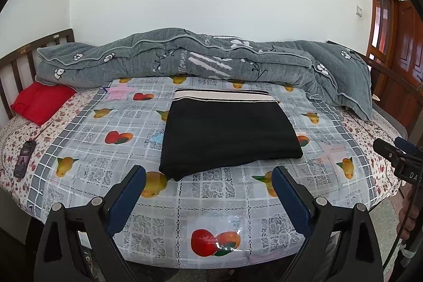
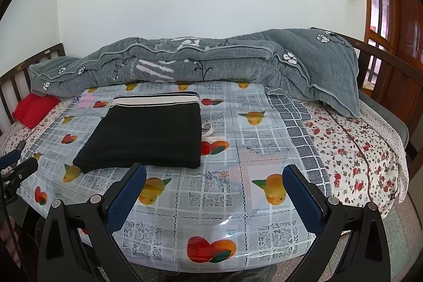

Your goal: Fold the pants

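- The black pants (image 1: 227,134) lie on the bed (image 1: 87,107) in a neat flat stack, on top of the shiny fruit cloth (image 1: 219,205).
- The white striped waistband (image 1: 224,96) sits at the far edge of the stack, near the grey quilt (image 1: 164,57).
- The left tool (image 1: 208,184) is spread wide and holds nothing. It hangs over the near edge of the bed, apart from the pants.
- The right tool (image 2: 214,184) is spread wide too, and empty. It is to the right of the stack.
- A white string (image 2: 207,130) pokes out on the right side of the pants.
- The folding looks done, or almost done.
- Next, I think the tools may only need to tuck the string in or pat the stack flat.
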{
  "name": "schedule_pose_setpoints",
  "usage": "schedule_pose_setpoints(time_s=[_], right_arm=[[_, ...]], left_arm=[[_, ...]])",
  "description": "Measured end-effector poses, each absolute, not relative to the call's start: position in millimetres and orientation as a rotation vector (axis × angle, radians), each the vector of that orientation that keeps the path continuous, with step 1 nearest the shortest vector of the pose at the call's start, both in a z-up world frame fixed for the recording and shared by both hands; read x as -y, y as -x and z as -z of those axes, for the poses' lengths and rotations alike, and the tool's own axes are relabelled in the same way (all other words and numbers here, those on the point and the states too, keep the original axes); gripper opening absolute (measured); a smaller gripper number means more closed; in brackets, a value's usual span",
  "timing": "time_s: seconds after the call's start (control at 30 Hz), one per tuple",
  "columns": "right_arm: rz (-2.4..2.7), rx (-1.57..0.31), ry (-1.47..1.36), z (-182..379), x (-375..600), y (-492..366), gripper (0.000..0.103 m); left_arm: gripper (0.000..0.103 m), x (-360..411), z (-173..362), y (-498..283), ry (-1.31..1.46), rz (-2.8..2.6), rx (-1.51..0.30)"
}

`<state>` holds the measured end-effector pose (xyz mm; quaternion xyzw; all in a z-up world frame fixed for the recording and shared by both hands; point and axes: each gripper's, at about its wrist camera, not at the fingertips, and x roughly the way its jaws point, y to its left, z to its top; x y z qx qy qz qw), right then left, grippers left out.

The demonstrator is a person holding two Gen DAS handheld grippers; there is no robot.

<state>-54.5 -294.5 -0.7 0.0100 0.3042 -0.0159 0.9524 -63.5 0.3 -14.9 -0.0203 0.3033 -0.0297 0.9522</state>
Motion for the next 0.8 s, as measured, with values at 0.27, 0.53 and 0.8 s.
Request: schedule_pose_setpoints(time_s=[0.27, 0.53, 0.8], right_arm=[[0.033, -0.613, -0.015, -1.4, 294.3, 56.5, 0.101], [0.034, -0.614, -0.013, -2.4, 293.8, 57.0, 0.101], [0.033, -0.612, -0.013, -2.8, 293.8, 57.4, 0.101]], left_arm=[[0.096, 1.2, 13.9, 64.4, 0.042, 0.062, -0.616], [0.096, 1.1, 13.2, 64.8, 0.045, 0.061, -0.614], [0.096, 0.6, 10.3, 65.2, 0.051, 0.06, -0.611]])
